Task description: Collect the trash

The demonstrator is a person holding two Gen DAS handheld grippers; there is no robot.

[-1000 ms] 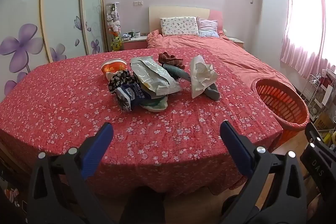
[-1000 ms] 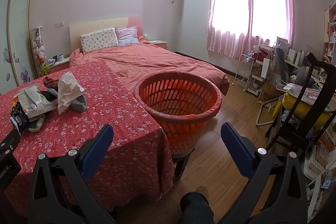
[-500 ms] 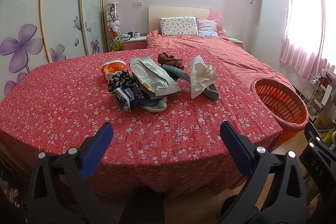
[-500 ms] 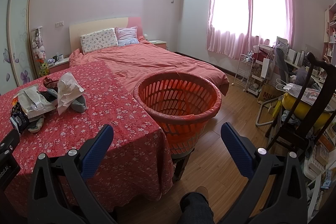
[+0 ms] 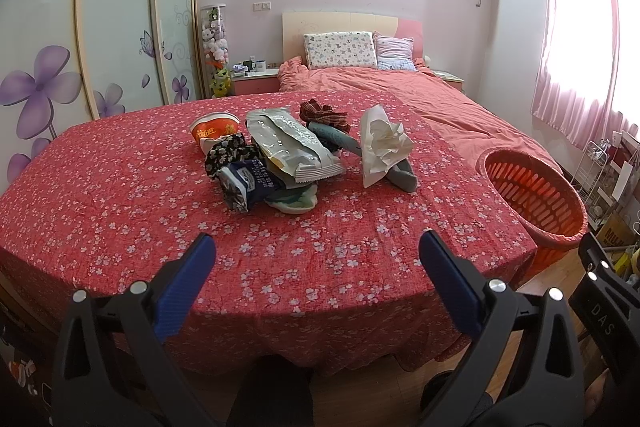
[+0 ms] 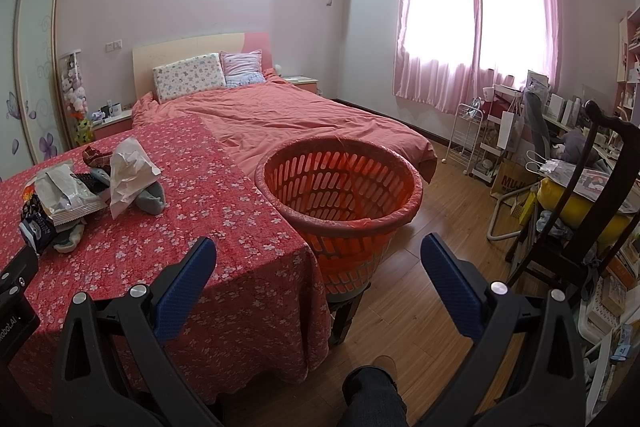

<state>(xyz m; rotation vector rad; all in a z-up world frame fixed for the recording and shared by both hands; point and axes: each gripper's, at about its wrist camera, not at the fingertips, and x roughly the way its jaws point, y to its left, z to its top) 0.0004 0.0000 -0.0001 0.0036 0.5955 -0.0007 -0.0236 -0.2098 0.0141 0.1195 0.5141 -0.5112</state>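
Beside the trash pile (image 5: 288, 159), both claws gape empty: left claw (image 5: 316, 247), right claw (image 6: 318, 251), whose body reads "DAS".

"DAS" shows on the right gripper (image 5: 604, 323); "obot.AI" on the left gripper (image 6: 12, 323); "MUJ" on a brown bag (image 6: 510, 179).

Bare red floral tablecloth (image 5: 320, 259) lies between the left gripper (image 5: 316, 259), jaws spread wide, and the trash pile (image 5: 280, 163), so the near approach is unblocked. The crumpled white paper (image 5: 384, 147) stands tallest at the pile's right. The orange basket (image 6: 340, 183) sits just beside the table's edge, its mouth uncovered before the spread right gripper (image 6: 318, 259).
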